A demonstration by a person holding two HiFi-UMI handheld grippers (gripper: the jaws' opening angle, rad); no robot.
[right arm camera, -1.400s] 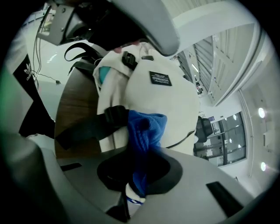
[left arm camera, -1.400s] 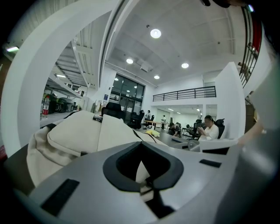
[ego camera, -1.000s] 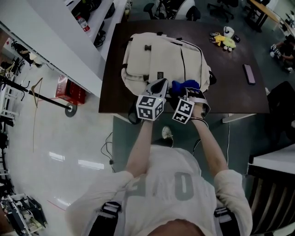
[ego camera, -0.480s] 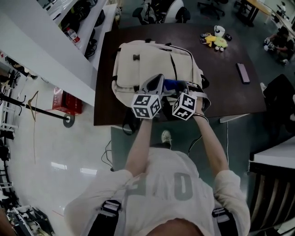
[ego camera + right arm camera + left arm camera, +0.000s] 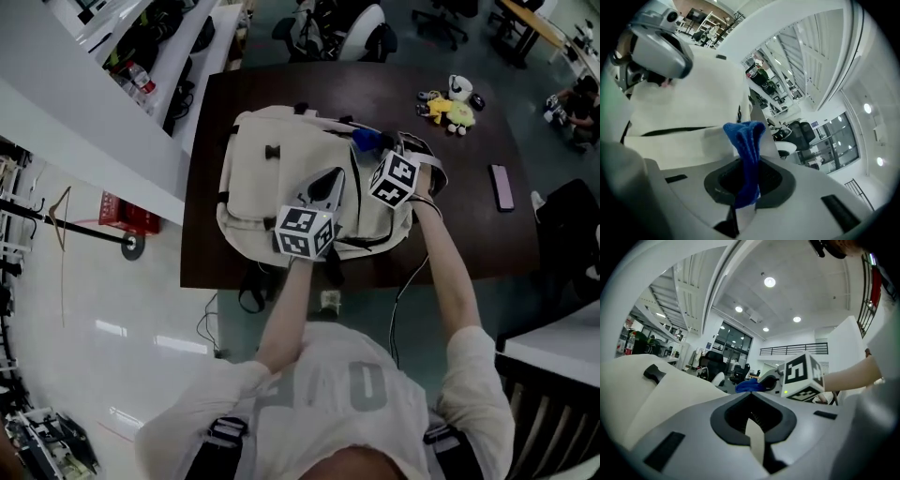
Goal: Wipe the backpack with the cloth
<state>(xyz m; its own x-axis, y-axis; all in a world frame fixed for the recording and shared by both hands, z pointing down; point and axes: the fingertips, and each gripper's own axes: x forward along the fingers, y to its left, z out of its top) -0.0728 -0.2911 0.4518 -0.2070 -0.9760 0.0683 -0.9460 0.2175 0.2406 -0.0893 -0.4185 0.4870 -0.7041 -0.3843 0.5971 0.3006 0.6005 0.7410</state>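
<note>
Overhead, both forearms reach forward past the table [image 5: 469,216] edge and over the cream backpack [image 5: 267,173], which lies flat on it. The right gripper [image 5: 380,148] is stretched farther, at the bag's far right corner, with its jaws pinching a blue cloth [image 5: 746,140]. The left gripper [image 5: 328,186] sits nearer, over the bag's middle, jaws pressed together on nothing.

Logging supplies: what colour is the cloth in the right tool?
Blue; the cloth shows best in the right gripper view.
</note>
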